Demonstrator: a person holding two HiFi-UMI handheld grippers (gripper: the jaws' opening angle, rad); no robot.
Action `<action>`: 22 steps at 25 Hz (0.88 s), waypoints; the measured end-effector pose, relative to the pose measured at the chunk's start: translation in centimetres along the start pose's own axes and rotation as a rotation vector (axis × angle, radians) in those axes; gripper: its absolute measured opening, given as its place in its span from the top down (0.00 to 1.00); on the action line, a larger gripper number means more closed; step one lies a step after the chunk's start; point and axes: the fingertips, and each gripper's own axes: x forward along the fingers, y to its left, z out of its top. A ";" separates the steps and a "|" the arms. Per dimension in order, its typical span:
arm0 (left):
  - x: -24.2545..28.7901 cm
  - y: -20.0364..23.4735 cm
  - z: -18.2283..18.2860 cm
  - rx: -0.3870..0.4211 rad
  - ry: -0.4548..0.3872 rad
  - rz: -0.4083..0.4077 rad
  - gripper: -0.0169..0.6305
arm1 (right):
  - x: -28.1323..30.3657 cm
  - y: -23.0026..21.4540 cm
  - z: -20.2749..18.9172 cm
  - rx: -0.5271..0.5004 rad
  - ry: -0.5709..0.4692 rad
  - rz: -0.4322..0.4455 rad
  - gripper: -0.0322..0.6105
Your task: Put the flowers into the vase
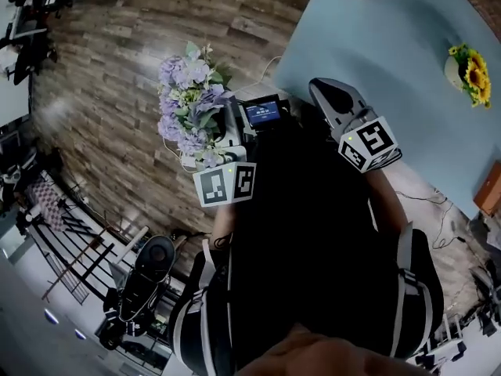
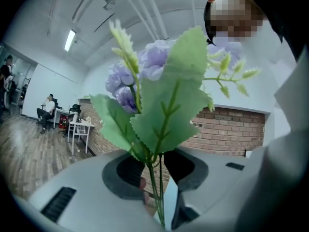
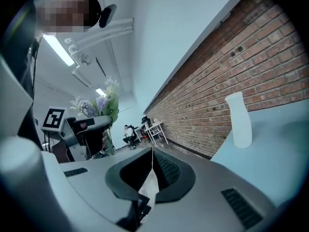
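Office, desk (image 2: 81, 125), seated person (image 2: 47, 111), brick wall (image 2: 227, 129)

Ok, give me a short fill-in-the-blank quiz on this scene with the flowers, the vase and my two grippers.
1. The left gripper is clamped on the stems of the ____ flowers.
2. The right gripper has its jaws shut and holds ____.
3. The white vase stands empty on a light ____ table.
4. Behind the vase runs a ____ wall.

Missing words: purple; nothing; blue; brick.
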 end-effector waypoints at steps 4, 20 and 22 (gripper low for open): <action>1.4 -1.6 -1.2 -0.008 0.082 -0.117 0.76 | -1.3 0.3 -0.2 0.012 -0.017 -0.096 0.92; 19.6 -9.0 -2.0 -0.049 0.226 -0.685 0.76 | 0.6 -9.8 3.1 0.218 -0.154 -0.602 0.92; 21.3 -9.2 -2.6 -0.051 0.248 -0.729 0.76 | 1.3 -10.2 3.2 0.235 -0.148 -0.647 0.92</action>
